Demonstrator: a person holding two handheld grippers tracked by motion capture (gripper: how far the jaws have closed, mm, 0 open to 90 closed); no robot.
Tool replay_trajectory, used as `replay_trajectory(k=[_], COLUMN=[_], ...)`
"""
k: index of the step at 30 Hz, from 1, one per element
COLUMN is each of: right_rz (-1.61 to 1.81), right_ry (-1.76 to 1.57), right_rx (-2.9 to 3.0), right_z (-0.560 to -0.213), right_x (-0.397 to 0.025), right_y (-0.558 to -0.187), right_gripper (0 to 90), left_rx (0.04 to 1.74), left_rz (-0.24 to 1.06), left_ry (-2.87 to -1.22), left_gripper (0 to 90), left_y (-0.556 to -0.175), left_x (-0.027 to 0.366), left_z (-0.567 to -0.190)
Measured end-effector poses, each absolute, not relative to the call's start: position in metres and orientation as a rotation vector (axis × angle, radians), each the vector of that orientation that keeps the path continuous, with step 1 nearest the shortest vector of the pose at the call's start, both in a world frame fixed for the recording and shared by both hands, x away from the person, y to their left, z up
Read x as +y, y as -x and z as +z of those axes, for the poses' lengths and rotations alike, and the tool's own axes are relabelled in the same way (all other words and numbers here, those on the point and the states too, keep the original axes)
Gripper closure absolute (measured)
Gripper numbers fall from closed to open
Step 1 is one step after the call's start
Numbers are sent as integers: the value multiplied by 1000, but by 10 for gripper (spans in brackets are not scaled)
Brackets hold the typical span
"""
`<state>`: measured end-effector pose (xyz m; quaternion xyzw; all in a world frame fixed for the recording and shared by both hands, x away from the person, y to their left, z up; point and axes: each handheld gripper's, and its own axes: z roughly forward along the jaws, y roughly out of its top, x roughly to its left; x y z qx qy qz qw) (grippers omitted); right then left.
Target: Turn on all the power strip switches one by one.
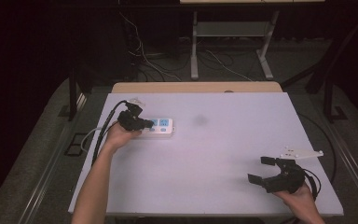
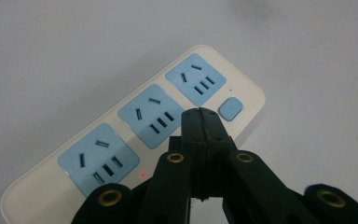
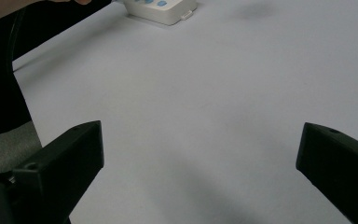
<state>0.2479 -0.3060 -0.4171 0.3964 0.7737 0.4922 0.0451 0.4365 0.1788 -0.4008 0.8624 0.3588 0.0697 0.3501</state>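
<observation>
You are holding the left hand-held gripper [image 2: 200, 114] with its jaws pressed together and nothing between them, its tip hanging just above the power strip [image 2: 135, 130], which is lying at the left side of the tabletop [image 1: 214, 154], toward the far edge. The closed tip is sitting over the strip's near edge, between the middle socket [image 2: 151, 116] and the blue switch [image 2: 230, 108] at the end, and whether it is touching the casing cannot be told. A small red light [image 2: 143, 175] is glowing beside the nearest socket, so the strip looks powered. All three blue sockets are standing empty and no plug is lying nearby, so the work seems to be pressing that switch: the approach looks largely done, while the last shift toward the button and the push itself appear to be left. Your right hand-held gripper [image 1: 269, 171] is resting near the right front corner, well apart from the strip, jaws spread wide and holding nothing. The tabletop is a plain pale sheet, bare apart from a faint dark smudge [image 1: 199, 120] near its middle. Beyond it the room is dim, with grey floor, loose cables [image 1: 142, 53] and the metal legs of another stand [image 1: 195, 44] at the back.
</observation>
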Motion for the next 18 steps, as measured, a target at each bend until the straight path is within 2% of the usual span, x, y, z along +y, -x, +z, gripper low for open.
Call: replay_trajectory(k=[18], right_rz=[1497], right_ry=[-1207], right_rx=[2366], right_z=[-418], right_x=[-306], right_y=[-248], right_gripper=[5], left_rx=[936], left_rz=[159], left_ry=[-2249], left_gripper=[890], left_y=[-438], left_x=[180], left_z=[-410])
